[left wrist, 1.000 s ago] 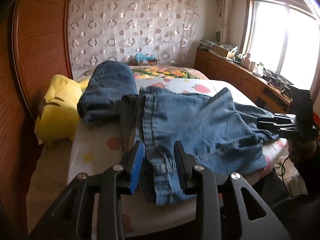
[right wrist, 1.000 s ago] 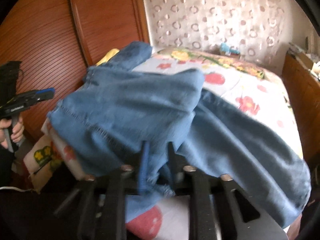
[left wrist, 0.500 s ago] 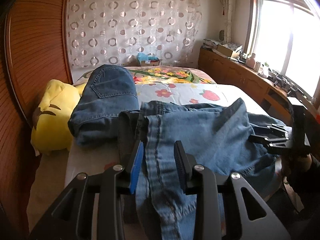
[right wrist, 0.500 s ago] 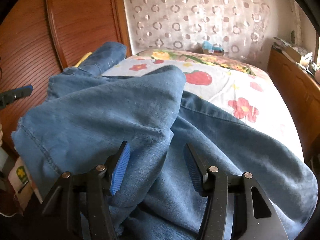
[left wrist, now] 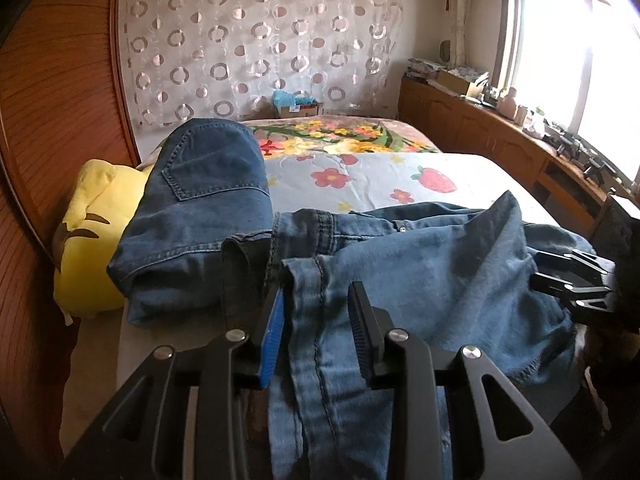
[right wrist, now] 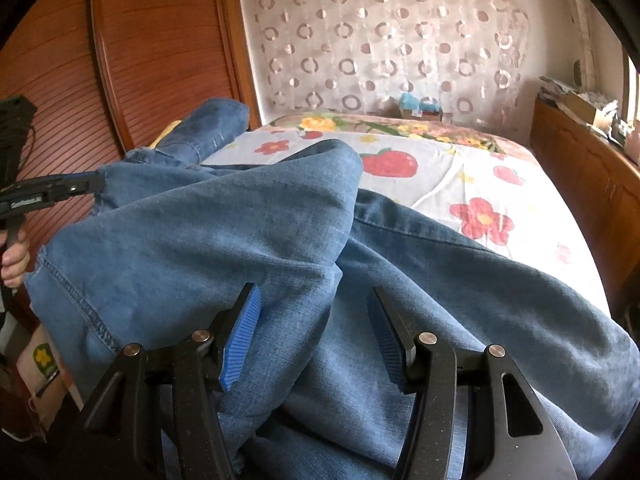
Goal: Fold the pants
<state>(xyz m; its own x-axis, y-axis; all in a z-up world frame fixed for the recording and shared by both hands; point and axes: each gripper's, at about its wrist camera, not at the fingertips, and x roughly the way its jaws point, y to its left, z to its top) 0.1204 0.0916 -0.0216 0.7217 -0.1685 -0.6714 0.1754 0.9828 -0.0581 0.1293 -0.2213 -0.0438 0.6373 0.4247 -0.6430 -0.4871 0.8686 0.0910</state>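
Light blue jeans (right wrist: pixel 248 232) lie crumpled across the near part of the bed, one leg folded over the other. A strip of pant leg (left wrist: pixel 320 360) runs between the pads of my left gripper (left wrist: pixel 316 296), which is shut on it, and hangs down below. In the right wrist view the left gripper (right wrist: pixel 94 184) holds the denim's edge at the far left. My right gripper (right wrist: pixel 312 294) stands open over the jeans, its pads clear of the cloth. It also shows at the right edge of the left wrist view as the right gripper (left wrist: pixel 534 270).
A darker folded pair of jeans (left wrist: pixel 200 208) rests against a yellow plush toy (left wrist: pixel 92 240) at the bed's left. The flowered bedsheet (left wrist: pixel 360 184) stretches behind. A wooden panel (right wrist: pixel 160 60) rises on the left, and a wooden cabinet (left wrist: pixel 480 136) runs under the window.
The right gripper's jaws, closed on denim a second ago, have spread and let it go. The left gripper has drawn back with the pant leg, which now hangs between its fingers.
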